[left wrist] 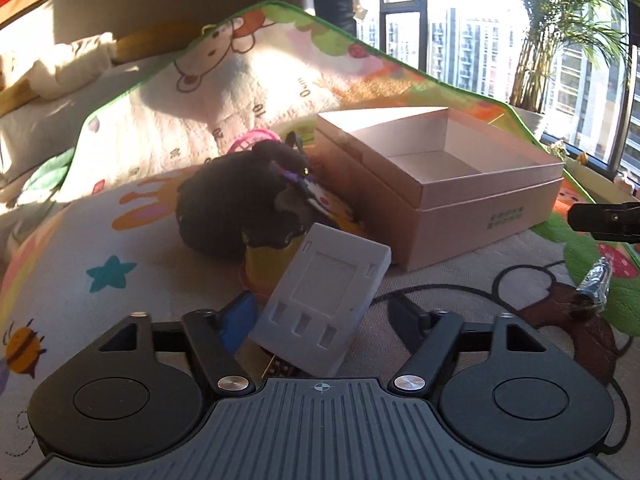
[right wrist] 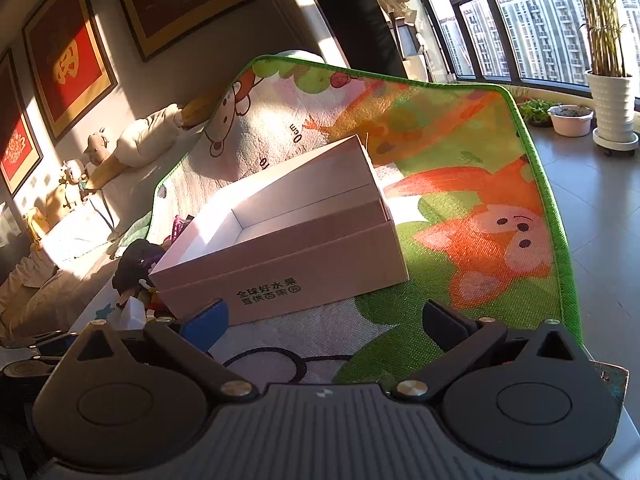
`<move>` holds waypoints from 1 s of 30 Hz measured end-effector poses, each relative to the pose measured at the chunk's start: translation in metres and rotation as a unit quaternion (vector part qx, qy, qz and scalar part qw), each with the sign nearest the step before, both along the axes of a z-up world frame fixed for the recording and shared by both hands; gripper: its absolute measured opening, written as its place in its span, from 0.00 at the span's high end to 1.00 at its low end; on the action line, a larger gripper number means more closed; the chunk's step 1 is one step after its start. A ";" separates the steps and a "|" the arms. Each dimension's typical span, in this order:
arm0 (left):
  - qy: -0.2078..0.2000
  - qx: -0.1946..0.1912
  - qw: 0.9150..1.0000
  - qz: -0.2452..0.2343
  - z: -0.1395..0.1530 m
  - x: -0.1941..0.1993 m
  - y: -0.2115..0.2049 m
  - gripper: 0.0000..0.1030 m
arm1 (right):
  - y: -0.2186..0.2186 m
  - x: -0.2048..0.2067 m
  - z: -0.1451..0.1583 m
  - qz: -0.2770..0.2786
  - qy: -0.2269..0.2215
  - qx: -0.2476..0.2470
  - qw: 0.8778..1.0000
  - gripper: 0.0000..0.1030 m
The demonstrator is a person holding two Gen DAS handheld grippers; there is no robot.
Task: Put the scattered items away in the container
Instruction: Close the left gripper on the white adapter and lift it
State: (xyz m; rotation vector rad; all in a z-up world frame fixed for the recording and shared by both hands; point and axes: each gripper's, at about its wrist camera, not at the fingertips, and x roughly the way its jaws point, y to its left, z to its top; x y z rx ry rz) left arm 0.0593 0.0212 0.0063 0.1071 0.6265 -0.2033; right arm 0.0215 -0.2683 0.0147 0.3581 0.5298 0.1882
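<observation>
An open pink cardboard box (left wrist: 484, 196) sits on a cartoon play mat (left wrist: 132, 248); it also shows in the right wrist view (right wrist: 304, 256), and its inside looks empty. My left gripper (left wrist: 320, 316) is open, its jaws wide around a grey plastic block (left wrist: 324, 300) that leans tilted between them. Behind the block lie a dark plush toy (left wrist: 240, 204), a yellow cup (left wrist: 268, 264) and a pink ring (left wrist: 256, 138). A foil-wrapped item (left wrist: 596, 282) lies at the right. My right gripper (right wrist: 332, 320) is open and empty, just in front of the box.
The mat (right wrist: 480, 240) covers a sofa-like surface with cushions and soft toys (right wrist: 96, 152) at the left. Its green edge drops to a tiled floor (right wrist: 600, 208) with plant pots (right wrist: 612, 104) by the windows. The right gripper's tip shows in the left wrist view (left wrist: 608, 220).
</observation>
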 end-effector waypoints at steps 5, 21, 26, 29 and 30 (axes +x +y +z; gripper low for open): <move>0.005 -0.023 0.999 -0.044 0.010 -0.019 -0.004 0.47 | -0.002 0.002 -0.002 -0.001 0.006 0.005 1.000 0.00; 0.062 -0.007 0.983 -0.173 0.000 -0.080 -0.046 0.32 | -0.005 0.003 -0.003 -0.009 0.018 0.018 1.000 0.00; 0.051 0.003 0.984 -0.168 0.000 -0.073 -0.053 0.49 | -0.009 0.005 -0.005 -0.015 0.025 0.030 0.999 0.00; 0.035 0.019 0.984 -0.176 0.003 -0.072 -0.056 0.49 | -0.010 0.006 -0.006 -0.019 0.029 0.032 0.999 0.00; 0.026 0.028 0.984 -0.175 0.006 -0.072 -0.056 0.49 | -0.009 0.005 -0.005 -0.019 0.032 0.026 0.999 0.00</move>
